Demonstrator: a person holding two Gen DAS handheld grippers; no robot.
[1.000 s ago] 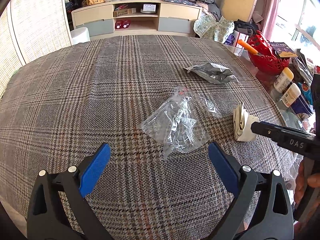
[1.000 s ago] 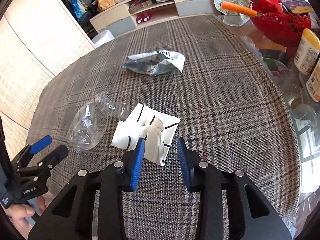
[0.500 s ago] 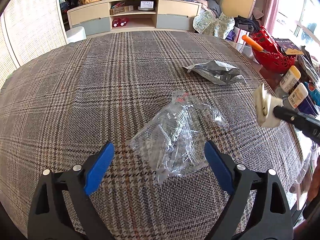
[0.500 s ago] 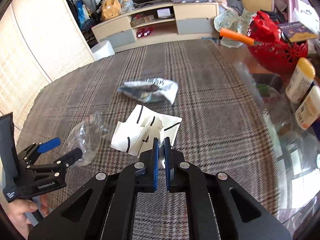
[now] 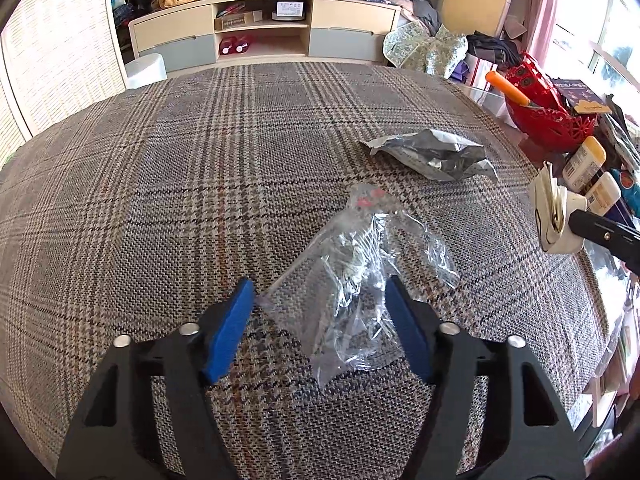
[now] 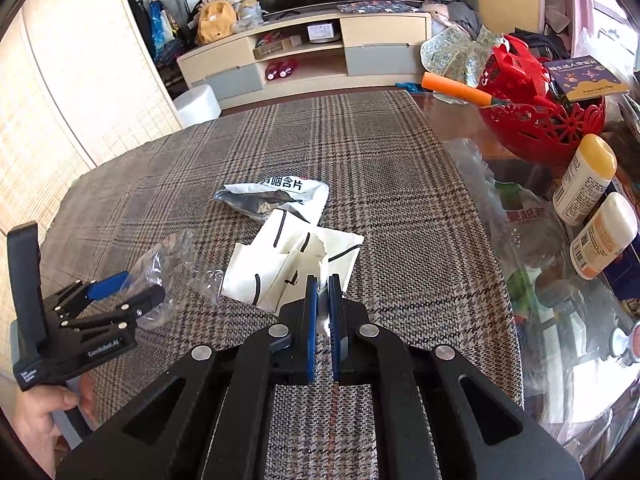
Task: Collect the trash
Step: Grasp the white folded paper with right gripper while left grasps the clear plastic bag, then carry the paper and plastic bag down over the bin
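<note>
Left wrist view first: I see my left gripper (image 5: 320, 320) low over the plaid cloth (image 5: 168, 184), its blue pads set on either side of the clear plastic bag (image 5: 356, 276). The jaws are closing, with the crumpled bag lying between them; the right pad looks to be against the plastic, though the film is so transparent I cannot be sure it presses yet, and the left pad is apart from it. Beyond the bag, farther right, the silver wrapper (image 5: 432, 154) lies flat on the cloth, apart from the bag. At the right edge, the folded white paper (image 5: 554, 216) hangs raised off the cloth, pinched at the tip of my right gripper's black finger.

Right wrist view, from the left: a hand (image 6: 36, 412) holds the left gripper (image 6: 132, 292) at the near-left of the table, its fingers reaching over the clear plastic bag (image 6: 168, 256). In the middle, the silver wrapper (image 6: 272, 198) sits past the white paper (image 6: 292, 268), which spreads forward from my right gripper (image 6: 322, 292). That gripper is clamped narrow on the paper's near corner. To the right, on the bare glass beside the cloth, stand two bottles (image 6: 588, 204) and a red basket (image 6: 540, 120).
</note>
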